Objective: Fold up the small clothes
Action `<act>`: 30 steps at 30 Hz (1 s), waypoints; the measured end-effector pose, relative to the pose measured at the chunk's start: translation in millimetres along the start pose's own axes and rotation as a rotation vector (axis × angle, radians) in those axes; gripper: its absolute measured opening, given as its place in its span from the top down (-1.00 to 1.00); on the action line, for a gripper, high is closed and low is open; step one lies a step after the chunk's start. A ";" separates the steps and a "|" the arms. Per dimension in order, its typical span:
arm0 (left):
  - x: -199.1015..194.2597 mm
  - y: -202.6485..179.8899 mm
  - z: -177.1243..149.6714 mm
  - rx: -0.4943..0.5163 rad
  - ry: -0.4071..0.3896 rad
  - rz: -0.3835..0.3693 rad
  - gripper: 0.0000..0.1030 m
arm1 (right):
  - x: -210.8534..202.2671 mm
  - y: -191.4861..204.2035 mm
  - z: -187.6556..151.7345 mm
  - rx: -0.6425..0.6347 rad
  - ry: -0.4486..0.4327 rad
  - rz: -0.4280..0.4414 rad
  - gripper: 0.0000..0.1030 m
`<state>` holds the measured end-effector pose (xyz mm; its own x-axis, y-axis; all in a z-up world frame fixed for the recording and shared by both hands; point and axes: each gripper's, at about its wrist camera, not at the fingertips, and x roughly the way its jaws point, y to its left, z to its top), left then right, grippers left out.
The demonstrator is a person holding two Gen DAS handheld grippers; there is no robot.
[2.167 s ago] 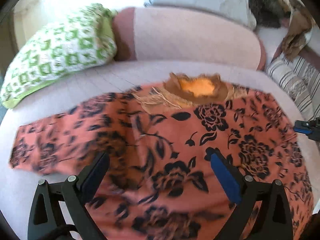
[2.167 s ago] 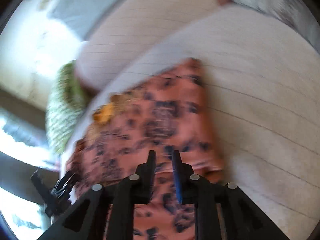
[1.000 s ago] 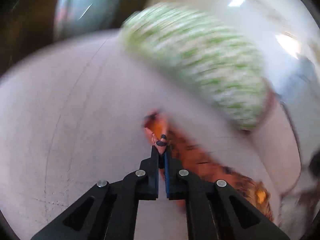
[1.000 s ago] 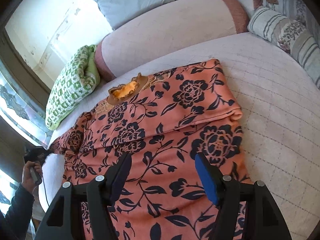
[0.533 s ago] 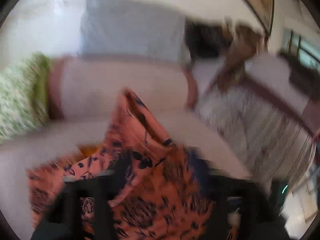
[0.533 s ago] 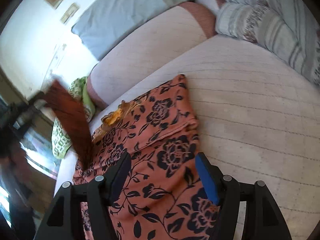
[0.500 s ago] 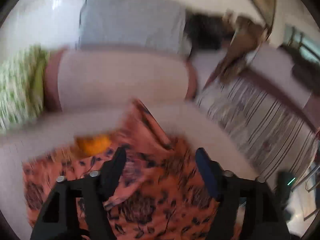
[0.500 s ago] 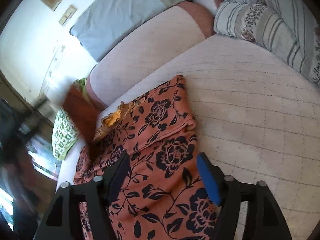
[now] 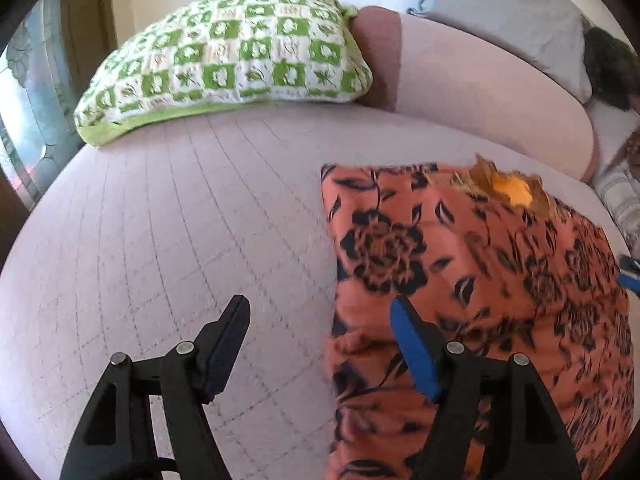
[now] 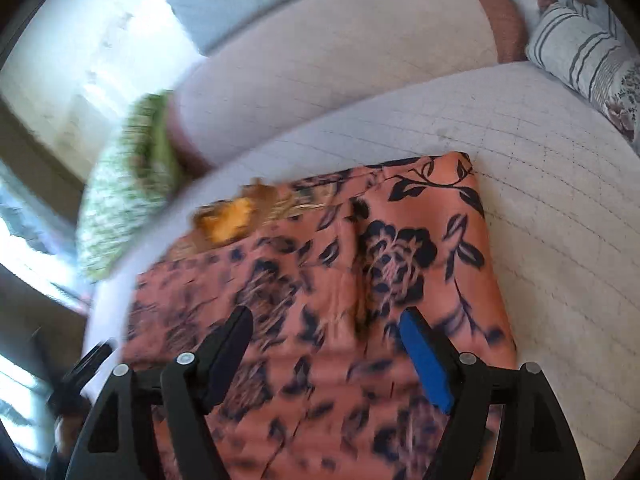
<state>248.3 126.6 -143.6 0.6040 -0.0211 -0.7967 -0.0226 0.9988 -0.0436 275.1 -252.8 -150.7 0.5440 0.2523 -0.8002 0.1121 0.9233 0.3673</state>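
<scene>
An orange garment with black flowers (image 9: 460, 272) lies on the pale quilted bed (image 9: 180, 220), both sleeves folded in over its body. Its neck with a yellow lining (image 9: 512, 194) points to the far side. My left gripper (image 9: 320, 332) is open and empty, low over the garment's left folded edge. In the right wrist view the garment (image 10: 360, 264) fills the middle, and my right gripper (image 10: 326, 340) is open and empty above its lower half. A blue tip of the right gripper (image 9: 630, 276) shows at the right edge of the left wrist view.
A green-and-white checked pillow (image 9: 228, 64) lies at the far left. A long pink bolster (image 9: 480, 84) runs along the back with a grey pillow (image 9: 500, 8) behind it. A striped pillow (image 10: 584, 56) lies at the far right.
My left gripper carried the left sleeve over onto the garment, let go and opened. It has drawn back to the left edge. My right gripper stayed open above the garment.
</scene>
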 end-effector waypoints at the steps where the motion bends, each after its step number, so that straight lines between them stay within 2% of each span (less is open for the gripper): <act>1: -0.6 -1.0 -5.2 0.027 -0.004 -0.015 -0.41 | 9.0 1.8 0.8 0.000 0.014 -0.032 -0.52; 4: -0.9 -9.9 -13.0 0.104 -0.027 -0.023 -0.41 | 26.3 12.3 -2.7 -0.028 0.045 -0.078 -0.51; 6: 7.3 -14.8 -13.5 0.118 -0.006 -0.030 -0.38 | 30.5 20.3 -5.3 -0.052 0.051 -0.103 -0.50; 9: 17.7 -20.1 -13.9 0.137 0.029 -0.040 -0.13 | 31.7 26.6 -5.8 -0.058 0.059 -0.125 -0.38; 12: 22.8 -13.6 -13.1 0.103 0.026 -0.033 -0.08 | 25.5 29.4 -4.7 -0.053 0.047 -0.134 -0.38; 15: 29.0 -7.0 -13.0 0.061 0.033 -0.041 0.13 | 31.0 27.4 -2.4 -0.038 0.070 -0.141 -0.35; 17: 29.4 -6.9 -12.1 0.042 0.032 -0.045 0.32 | 44.8 32.2 -4.7 -0.070 0.110 -0.176 -0.10; 18: 29.0 -5.7 -11.5 0.019 0.035 -0.052 0.43 | 46.8 36.6 -3.7 -0.092 0.115 -0.202 0.41; 19: 28.4 -4.1 -11.0 -0.010 0.035 -0.055 0.47 | 43.2 38.5 -0.6 -0.087 0.114 -0.187 0.66; 20: 28.2 -3.1 -10.9 -0.028 0.032 -0.054 0.54 | 36.2 40.7 1.6 -0.077 0.104 -0.171 0.70; 24: 25.9 1.6 -15.6 -0.086 0.010 -0.053 0.58 | -5.2 58.8 -2.1 -0.132 0.020 -0.173 0.71; 26: 28.7 3.2 -17.3 -0.094 0.019 -0.058 0.53 | -12.2 53.5 -12.4 -0.123 -0.016 -0.211 0.68; 27: 28.4 3.2 -17.3 -0.094 0.020 -0.057 0.53 | -4.8 47.7 -16.2 -0.124 -0.008 -0.220 0.56; 28: 26.3 3.0 -16.6 -0.093 0.023 -0.058 0.51 | 9.6 41.3 -19.9 -0.124 0.037 -0.219 0.46; 29: 24.2 2.9 -16.3 -0.088 0.028 -0.064 0.50 | 23.9 33.8 -23.8 -0.112 0.104 -0.245 0.27; 30: 19.9 3.0 -16.4 -0.077 0.028 -0.063 0.50 | 23.7 30.6 -26.7 -0.109 0.096 -0.250 0.10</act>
<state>247.2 128.4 -169.5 0.5835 -0.0866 -0.8075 -0.0470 0.9890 -0.1400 269.2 -210.9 -171.1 0.4287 0.0348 -0.9028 0.1396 0.9847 0.1042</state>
